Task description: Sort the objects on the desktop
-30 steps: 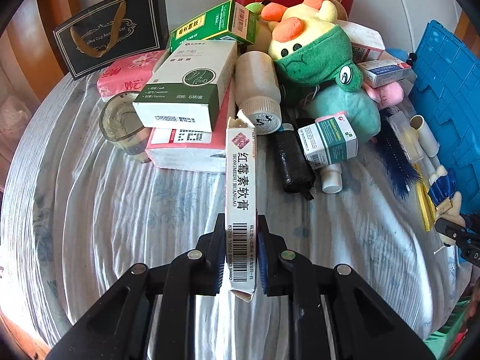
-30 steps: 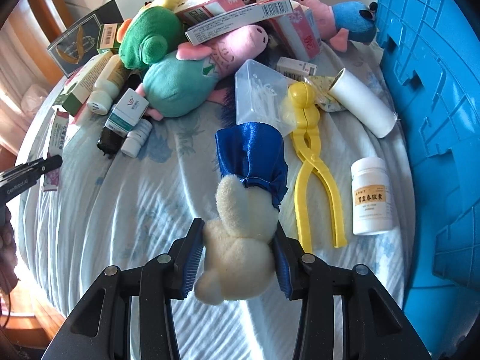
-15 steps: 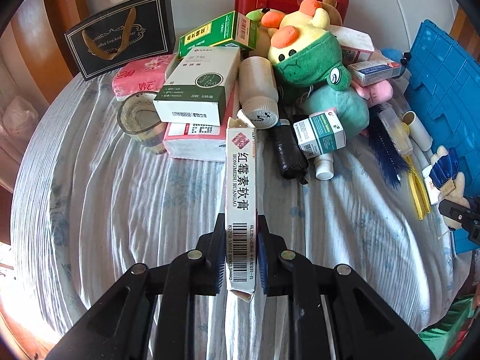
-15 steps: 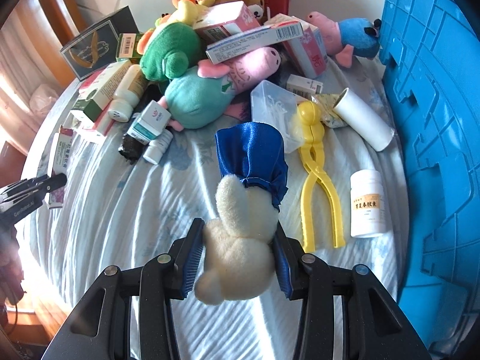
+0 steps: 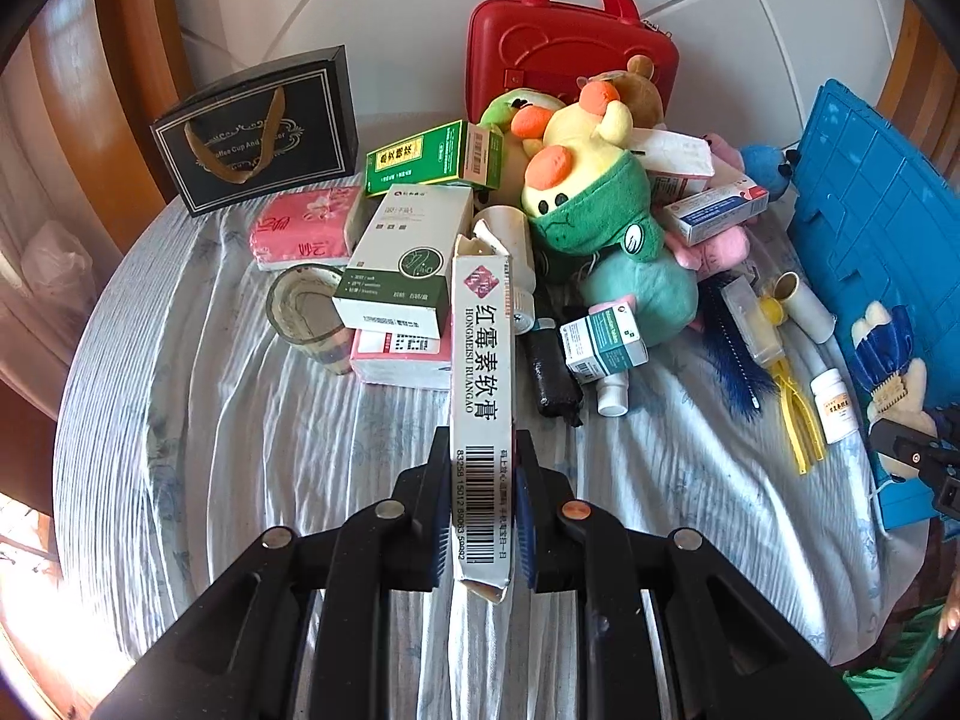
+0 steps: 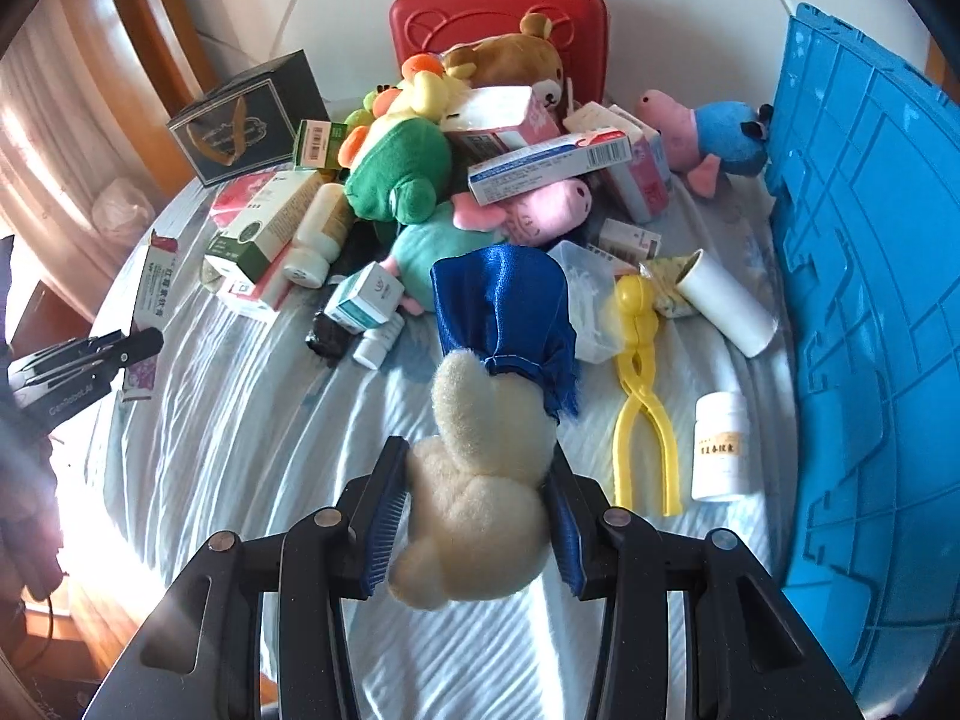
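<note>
- Ointment box [image 5: 482,414]: long white carton, clamped near its barcode end between the fingers of the left gripper [image 5: 482,510]; it juts forward over the clutter, clear of the table [image 5: 180,420].
- Plush rabbit [image 6: 480,480] in a blue satin skirt: squeezed at the body between the fingers of the right gripper [image 6: 477,516], head end hanging forward, off the cloth.
- Surroundings: heap of medicine boxes, bottles and soft toys at the far side; red case [image 5: 570,42] against the wall; blue crate [image 6: 870,300] at the right edge; yellow tongs [image 6: 645,396] and a white pill bottle [image 6: 720,447] just beside the crate.
- Step in hand, as judged: both picks made, carry-off to sorting places under way. Hold both grips firm; the carton's far flap is open and may snag, so lift clear of the heap before swinging sideways. The plush is soft, so watch for slip.
- Versus a second ago: both views take in more of the table and the heap looks smaller, consistent with both hands having risen. Grips unchanged.
</note>
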Motion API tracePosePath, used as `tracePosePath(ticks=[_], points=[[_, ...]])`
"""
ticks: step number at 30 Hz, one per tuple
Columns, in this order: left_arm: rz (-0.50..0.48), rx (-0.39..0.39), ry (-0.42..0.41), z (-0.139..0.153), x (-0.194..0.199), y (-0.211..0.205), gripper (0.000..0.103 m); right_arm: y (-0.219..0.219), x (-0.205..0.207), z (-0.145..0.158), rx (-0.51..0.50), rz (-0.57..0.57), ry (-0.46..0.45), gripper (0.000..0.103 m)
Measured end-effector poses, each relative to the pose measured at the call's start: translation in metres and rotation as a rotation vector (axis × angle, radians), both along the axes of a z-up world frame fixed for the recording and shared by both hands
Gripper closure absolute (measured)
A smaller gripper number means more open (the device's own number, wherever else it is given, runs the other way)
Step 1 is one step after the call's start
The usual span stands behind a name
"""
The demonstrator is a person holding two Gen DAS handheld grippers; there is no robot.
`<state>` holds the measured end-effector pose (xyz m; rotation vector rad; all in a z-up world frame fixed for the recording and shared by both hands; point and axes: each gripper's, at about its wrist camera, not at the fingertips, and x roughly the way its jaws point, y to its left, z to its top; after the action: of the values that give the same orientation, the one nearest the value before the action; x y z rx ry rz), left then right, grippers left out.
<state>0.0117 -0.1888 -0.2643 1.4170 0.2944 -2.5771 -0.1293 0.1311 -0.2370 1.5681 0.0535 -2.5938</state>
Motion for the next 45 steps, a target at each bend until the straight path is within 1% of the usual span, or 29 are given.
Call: tracePosePath(ticks=[12, 24, 32, 40, 45], points=[[0.010, -0.035, 0.048, 0.047, 0.001, 0.004, 0.085, 0.002, 0.010, 0.037, -0.006, 0.019, 0.037, 0.060], [-0.008, -0.080, 0.124, 0.102, 0.000, 0.026, 0.085, 0.004, 0.021, 0.105, -0.017, 0.044, 0.144, 0.060], [-0.023, -0.096, 0.166, 0.133, -0.002, 0.045, 0.085, 0.007, 0.026, 0.129, -0.020, 0.056, 0.185, 0.060], [-0.030, -0.110, 0.194, 0.160, 0.001, 0.063, 0.085, 0.020, 0.039, 0.157, -0.034, 0.060, 0.229, 0.059], [-0.039, -0.124, 0.227, 0.177, 0.002, 0.075, 0.085, 0.027, 0.044, 0.171, -0.039, 0.061, 0.242, 0.059]])
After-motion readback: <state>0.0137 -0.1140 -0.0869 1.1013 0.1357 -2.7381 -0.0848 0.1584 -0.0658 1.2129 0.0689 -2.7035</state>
